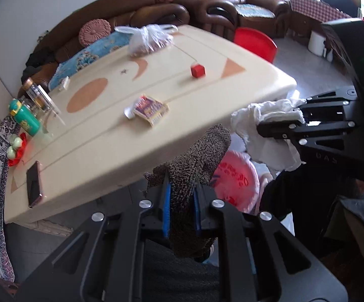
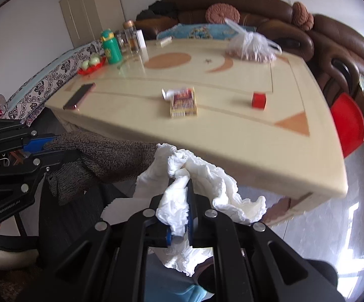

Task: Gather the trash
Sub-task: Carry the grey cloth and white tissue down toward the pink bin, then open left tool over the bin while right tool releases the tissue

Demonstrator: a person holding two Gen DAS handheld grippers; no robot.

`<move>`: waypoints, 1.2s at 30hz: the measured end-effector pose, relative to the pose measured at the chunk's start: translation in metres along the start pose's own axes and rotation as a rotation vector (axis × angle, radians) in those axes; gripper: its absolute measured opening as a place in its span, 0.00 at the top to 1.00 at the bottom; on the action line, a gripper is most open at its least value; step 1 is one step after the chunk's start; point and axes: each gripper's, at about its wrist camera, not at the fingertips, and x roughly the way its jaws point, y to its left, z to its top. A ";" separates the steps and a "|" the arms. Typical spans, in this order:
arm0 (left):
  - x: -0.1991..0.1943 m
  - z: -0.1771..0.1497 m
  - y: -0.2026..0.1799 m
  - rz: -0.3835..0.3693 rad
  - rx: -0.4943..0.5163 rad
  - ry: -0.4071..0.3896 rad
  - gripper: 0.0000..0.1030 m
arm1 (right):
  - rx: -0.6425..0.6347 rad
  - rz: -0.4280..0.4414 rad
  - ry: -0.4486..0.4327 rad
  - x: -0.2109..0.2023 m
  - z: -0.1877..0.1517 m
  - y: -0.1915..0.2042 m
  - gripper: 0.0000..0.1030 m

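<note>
Because the crumpled white tissue (image 2: 197,176) is thin, soft paper, it will weigh almost nothing, crush flat under any squeeze and tear if tugged; I judge the bunched middle the best place to pinch it, which is where the right hand-held gripper (image 2: 179,216) has it, jaws drawn narrow on a fold while loose ruffled ends spill out on both sides. It hangs in the air just off the near edge of the surface (image 2: 232,136), not resting on anything. From the left wrist view the same tissue (image 1: 265,115) shows as a pale, wrinkled wad with a limp sheet drooping below the right hand-held gripper (image 1: 282,123).

The left hand-held gripper (image 1: 180,209) is closed on a brown speckled knit cloth (image 1: 197,151), a floppy, fuzzy piece that folds over the fingertips and sags; it should grip well, being rough and compressible, though a loose end could snag. It too is held off the near edge, just beside the tissue. Below them, near the floor, a bin lined with a pink bag (image 1: 234,178) shows, probably where both belong.

Still lying on the surface are a flat printed packet (image 2: 183,102) with a torn white scrap at its end, near the middle, and a small red box (image 2: 258,100) toward the right edge.
</note>
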 end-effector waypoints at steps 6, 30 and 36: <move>0.035 -0.015 -0.011 -0.021 0.005 0.069 0.85 | 0.038 0.004 0.075 0.032 -0.020 -0.013 0.92; 0.253 -0.045 -0.034 -0.117 -0.034 0.465 0.85 | 0.094 0.026 0.500 0.241 -0.091 -0.072 0.91; 0.276 -0.047 -0.028 -0.126 -0.078 0.520 0.83 | 0.092 0.087 0.514 0.255 -0.094 -0.070 0.76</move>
